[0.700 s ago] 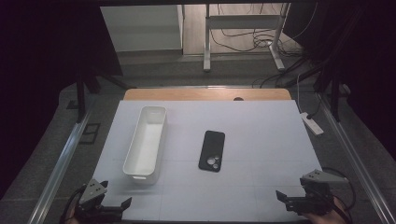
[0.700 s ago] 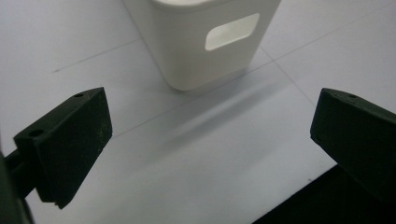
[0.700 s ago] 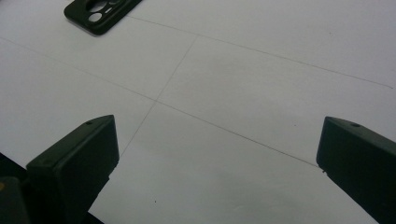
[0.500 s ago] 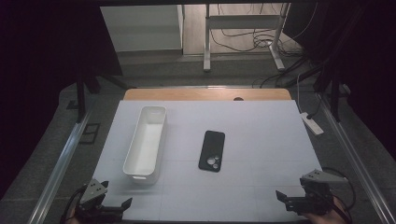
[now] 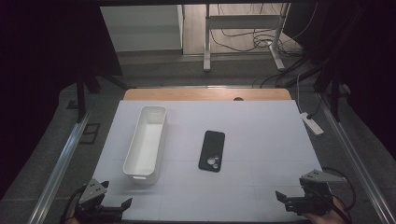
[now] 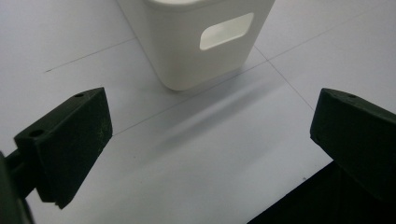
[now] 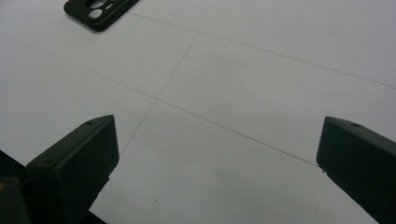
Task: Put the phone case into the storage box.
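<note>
1. Table [image 5: 261, 126]: white sheet w/ faint grid lines, wood edge at far side.
2. White bin [image 5: 145, 141] on it, lengthwise.
3. Black phone [image 5: 212, 150] just right of bin, face down, apart.

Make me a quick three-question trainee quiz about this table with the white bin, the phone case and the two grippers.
1. True or false: the phone case lies inside the white bin.
2. Which gripper is nearer the white bin: A) the left gripper, B) the right gripper?
3. Fill in: the fingers of both grippers stand ____ with nothing between them.

Key
1. False: it lies flat on the white table, to the right of the bin and apart from it.
2. A: the left gripper view shows the bin's end with its handle slot close ahead.
3. Open.
</note>
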A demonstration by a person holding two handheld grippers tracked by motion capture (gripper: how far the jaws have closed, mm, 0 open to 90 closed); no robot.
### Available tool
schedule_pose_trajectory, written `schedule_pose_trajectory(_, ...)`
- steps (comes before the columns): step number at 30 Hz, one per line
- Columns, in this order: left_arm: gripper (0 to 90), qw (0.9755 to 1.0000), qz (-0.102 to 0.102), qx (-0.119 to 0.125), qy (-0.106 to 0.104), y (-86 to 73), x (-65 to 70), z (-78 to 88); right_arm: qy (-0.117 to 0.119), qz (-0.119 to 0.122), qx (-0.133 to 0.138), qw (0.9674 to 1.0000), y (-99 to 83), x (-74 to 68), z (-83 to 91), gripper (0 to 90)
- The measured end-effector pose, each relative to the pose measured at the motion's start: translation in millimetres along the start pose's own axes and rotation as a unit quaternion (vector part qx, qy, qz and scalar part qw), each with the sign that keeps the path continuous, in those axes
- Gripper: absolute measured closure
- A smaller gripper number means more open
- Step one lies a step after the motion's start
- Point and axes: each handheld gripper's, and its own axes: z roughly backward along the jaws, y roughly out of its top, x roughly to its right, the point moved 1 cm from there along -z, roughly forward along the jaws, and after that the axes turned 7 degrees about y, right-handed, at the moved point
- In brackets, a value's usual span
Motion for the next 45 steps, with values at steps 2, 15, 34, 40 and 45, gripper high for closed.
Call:
schedule_pose_trajectory(2, 0.0, 1.0, 0.0, 0.0, 0.0, 0.0, -0.1, -0.1, 0.001, 0.0, -0.001, 1.0, 0.1, -0.1, -0.1, 0.0)
schedule_pose_trajectory(15, 0.0, 1.0, -0.007, -0.001, 0.001, -0.3, 1.5, -0.3, 0.002, 0.0, -0.008, 1.0, 1.2, -0.2, -1.5, 0.0)
schedule_pose_trajectory(34, 0.5, 0.9999, -0.013, -0.002, 0.006, -0.3, 2.7, -0.3, 0.014, 0.03, -0.009, 0.9994, 15.8, -6.5, -11.5, 0.0)
schedule_pose_trajectory(40, 0.5, 0.9999, -0.013, -0.003, 0.007, -0.3, 2.8, -0.3, 0.018, 0.037, -0.009, 0.9991, 21.5, -5.5, -15.6, 0.0)
schedule_pose_trajectory(45, 0.7, 0.9999, -0.014, -0.003, 0.007, -0.3, 2.9, -0.5, 0.023, 0.044, -0.01, 0.9987, 27.4, -5.9, -20.1, 0.0)
